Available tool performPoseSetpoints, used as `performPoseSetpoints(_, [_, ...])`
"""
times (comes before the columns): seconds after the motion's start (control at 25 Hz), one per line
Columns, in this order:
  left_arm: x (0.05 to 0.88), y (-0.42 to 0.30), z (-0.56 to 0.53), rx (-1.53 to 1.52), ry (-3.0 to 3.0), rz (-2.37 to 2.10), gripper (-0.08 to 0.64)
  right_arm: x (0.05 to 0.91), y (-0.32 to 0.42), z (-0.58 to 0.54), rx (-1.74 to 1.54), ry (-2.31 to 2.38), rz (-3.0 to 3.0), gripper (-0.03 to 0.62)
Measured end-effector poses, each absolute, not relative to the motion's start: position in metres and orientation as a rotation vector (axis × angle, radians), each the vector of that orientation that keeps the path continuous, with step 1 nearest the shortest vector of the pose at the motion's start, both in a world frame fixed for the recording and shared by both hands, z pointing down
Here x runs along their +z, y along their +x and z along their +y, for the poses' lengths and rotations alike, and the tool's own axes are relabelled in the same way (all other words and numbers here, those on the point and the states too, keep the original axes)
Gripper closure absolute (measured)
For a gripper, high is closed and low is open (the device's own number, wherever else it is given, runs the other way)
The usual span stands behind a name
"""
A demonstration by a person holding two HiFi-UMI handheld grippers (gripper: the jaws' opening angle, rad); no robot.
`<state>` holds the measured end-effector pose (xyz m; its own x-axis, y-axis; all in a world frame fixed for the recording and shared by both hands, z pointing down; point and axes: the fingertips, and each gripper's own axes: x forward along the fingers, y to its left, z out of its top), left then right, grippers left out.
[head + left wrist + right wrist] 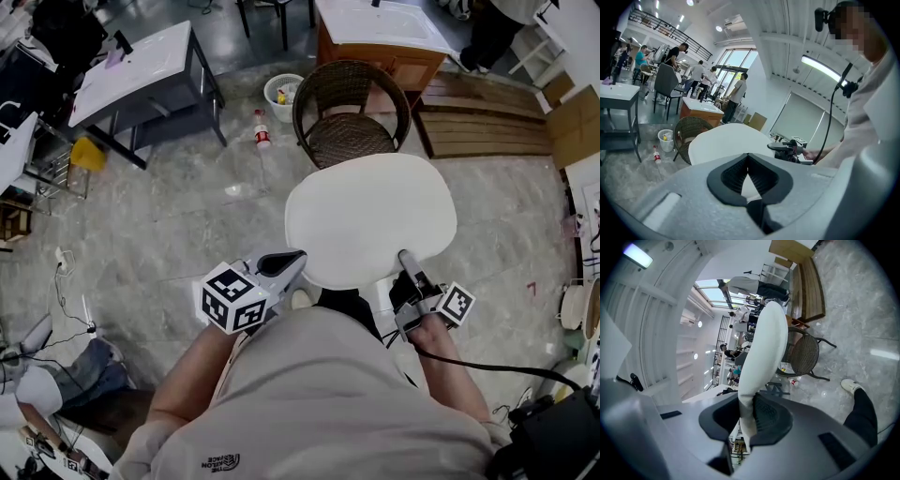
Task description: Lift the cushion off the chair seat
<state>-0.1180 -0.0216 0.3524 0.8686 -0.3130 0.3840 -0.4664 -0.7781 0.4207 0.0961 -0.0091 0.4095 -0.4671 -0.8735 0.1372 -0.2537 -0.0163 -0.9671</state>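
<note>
Head view: cushion (370,220), white, rounded, held level in the air just short of the wicker chair (352,131), its woven seat bare. Left gripper (292,261) meets the cushion's near-left edge, right gripper (405,255) its near-right edge. White bucket (269,89) on the floor at the chair's left side holds small yellow and red items (kind not legible); a bottle (262,129) lies on the floor just nearer. Left gripper view: left gripper (749,161) has its pads drawn together at the tips, with white cushion material showing between them; the cushion (726,140) spreads beyond, the right gripper (790,149) sits at its far edge, and the chair (689,131), bucket (665,139) and bottle (656,155) lie behind. Only this view shows people standing at the windows. Right gripper view: right gripper (749,413) is clamped on the cushion (764,348), seen edge-on running away from the pads. Only here: a white shoe (851,386) on the floor.
</note>
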Motion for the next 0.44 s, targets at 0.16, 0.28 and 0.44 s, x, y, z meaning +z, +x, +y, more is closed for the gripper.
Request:
performPoseSetpoints(0.16, [0.3553, -0.1145, -0.0199, 0.405, 2.531, -0.566, 0.552, 0.4133, 0.0972, -0.0086, -1.515, -1.176, 1.741, 0.530])
performPoseSetpoints(0.28, [0.3569, -0.1125, -0.0182, 0.405, 2.531, -0.565, 0.552, 0.4151, 0.0985, -0.0086, -1.511, -1.177, 1.743, 0.529])
performPoseSetpoints(0.44, [0.3579, -0.1139, -0.0152, 0.411, 2.526, -0.569, 0.552, 0.4137, 0.0970, -0.0073, -1.517, -1.172, 1.729, 0.529])
